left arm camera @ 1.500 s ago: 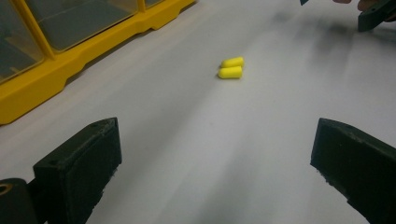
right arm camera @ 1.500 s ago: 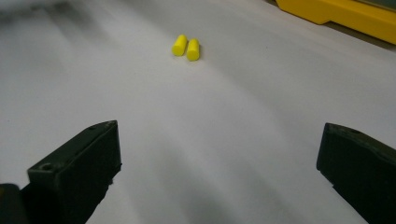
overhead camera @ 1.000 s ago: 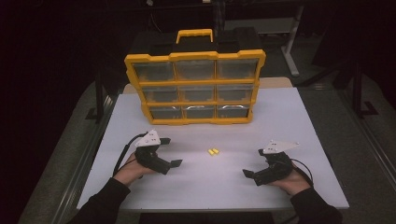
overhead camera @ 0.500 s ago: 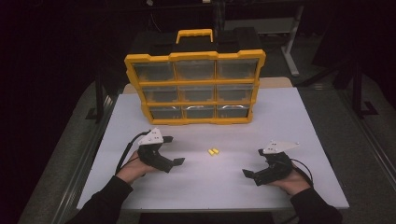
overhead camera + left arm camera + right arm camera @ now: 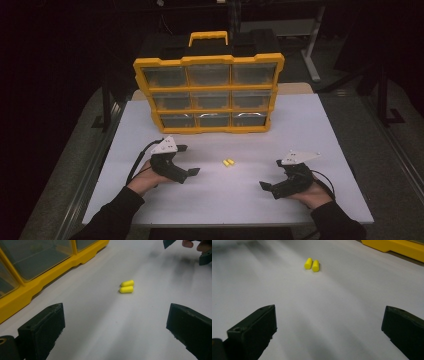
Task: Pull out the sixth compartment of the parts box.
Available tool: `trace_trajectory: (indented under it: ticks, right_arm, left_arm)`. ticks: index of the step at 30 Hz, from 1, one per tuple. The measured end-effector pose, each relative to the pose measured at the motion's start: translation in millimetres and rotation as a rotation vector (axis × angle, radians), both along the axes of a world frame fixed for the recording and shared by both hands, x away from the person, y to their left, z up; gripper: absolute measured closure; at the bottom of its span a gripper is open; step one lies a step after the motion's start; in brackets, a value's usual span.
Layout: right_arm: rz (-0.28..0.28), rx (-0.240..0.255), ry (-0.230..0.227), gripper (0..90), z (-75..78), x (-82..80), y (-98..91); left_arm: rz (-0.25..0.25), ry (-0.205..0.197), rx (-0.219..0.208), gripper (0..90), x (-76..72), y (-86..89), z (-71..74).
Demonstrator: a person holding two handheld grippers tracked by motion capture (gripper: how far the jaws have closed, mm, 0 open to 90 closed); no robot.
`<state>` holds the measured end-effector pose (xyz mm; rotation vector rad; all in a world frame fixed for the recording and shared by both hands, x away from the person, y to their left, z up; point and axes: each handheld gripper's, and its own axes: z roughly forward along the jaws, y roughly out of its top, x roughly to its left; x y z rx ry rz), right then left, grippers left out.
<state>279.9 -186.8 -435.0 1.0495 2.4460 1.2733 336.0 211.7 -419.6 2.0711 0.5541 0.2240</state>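
Your left gripper (image 5: 192,172), jaws spread wide and empty, has edged forward a little toward the two yellow earplugs (image 5: 228,162) lying side by side on the white table (image 5: 320,125), so a pickup looks near, while your right gripper (image 5: 265,187) waits equally wide.

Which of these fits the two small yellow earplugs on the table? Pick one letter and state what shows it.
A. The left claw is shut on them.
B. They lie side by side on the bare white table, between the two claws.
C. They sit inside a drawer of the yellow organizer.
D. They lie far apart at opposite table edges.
B: the two yellow earplugs lie touching on the white table, between the open left claw and the open right claw, in front of the yellow organizer.
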Motion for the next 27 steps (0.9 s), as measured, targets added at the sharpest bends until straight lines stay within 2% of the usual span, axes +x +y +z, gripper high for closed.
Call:
trace_trajectory:
  ticks: [27]
  right_arm:
    - [0.003, -0.006, -0.002, 0.0, -0.1, -0.2, 0.0]
  left_arm:
    - [-0.011, -0.008, -0.025, 1.3, 11.7, -18.5, 2.5]
